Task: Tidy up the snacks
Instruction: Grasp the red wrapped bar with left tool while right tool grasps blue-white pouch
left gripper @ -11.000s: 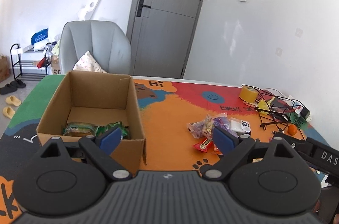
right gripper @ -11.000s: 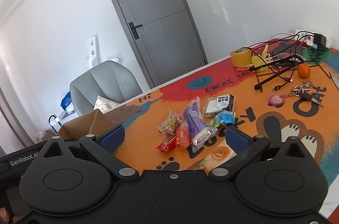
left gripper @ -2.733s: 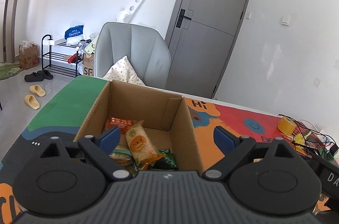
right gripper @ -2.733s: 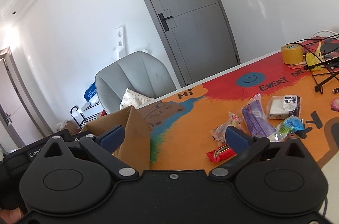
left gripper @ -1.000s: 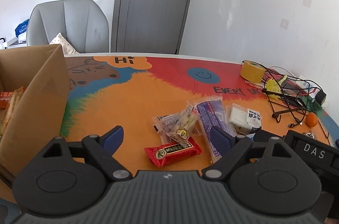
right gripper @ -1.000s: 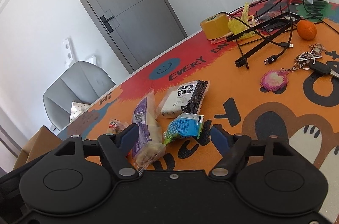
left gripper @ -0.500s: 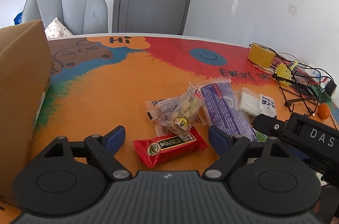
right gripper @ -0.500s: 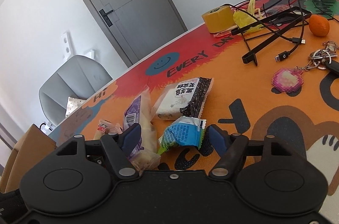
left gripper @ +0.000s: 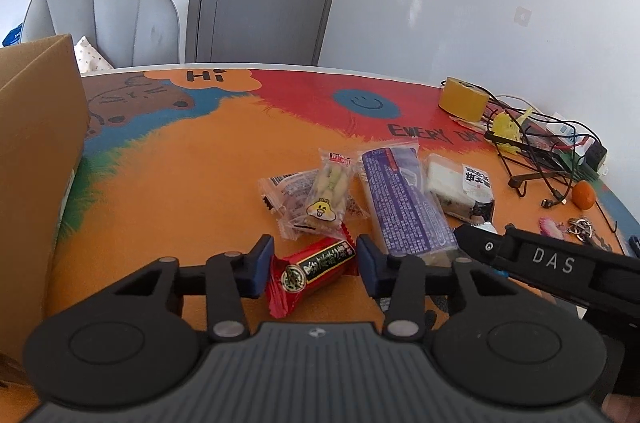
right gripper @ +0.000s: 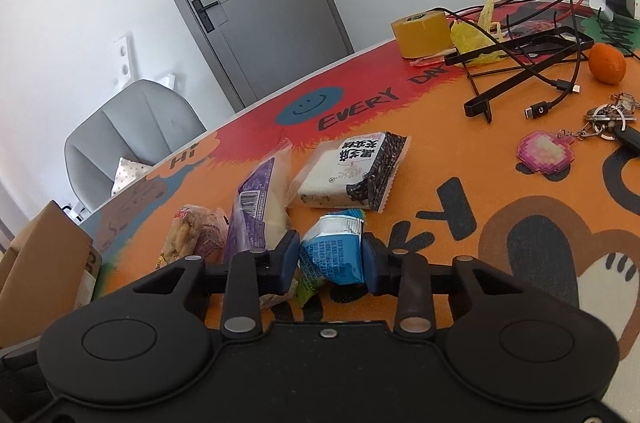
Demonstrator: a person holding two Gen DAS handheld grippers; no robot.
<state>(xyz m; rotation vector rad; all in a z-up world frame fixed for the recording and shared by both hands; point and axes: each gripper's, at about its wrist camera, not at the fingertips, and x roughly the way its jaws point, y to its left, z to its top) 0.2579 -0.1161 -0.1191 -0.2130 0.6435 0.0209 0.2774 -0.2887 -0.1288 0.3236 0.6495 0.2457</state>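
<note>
I have two grips going at once. My left gripper [left gripper: 315,260] has its blue pads on both ends of the red snack bar [left gripper: 312,270], low in the middle of the left view. The jaws look pressed onto the wrapper. My right gripper [right gripper: 330,257] pinches the blue snack packet [right gripper: 333,253] in the lower middle of the right view, and the packet bulges between the pads.

To do this well, I think I should squeeze gently so nothing inside breaks. I should lift both straight up so I don't drag the other snacks along. The purple packet [left gripper: 404,200] lies just beside the red bar, and the clear packet with the yellow face [left gripper: 327,195] touches its top corner. Then I carry both to the cardboard box [left gripper: 38,159] at the left edge of the frame.

Some things I can't see. The box is cut off, so I can't see inside it. The bottom of the red bar hides behind my gripper. I can't tell if either snack is off the table [left gripper: 180,159] yet. The writing on the wrappers is too small to read.
</note>
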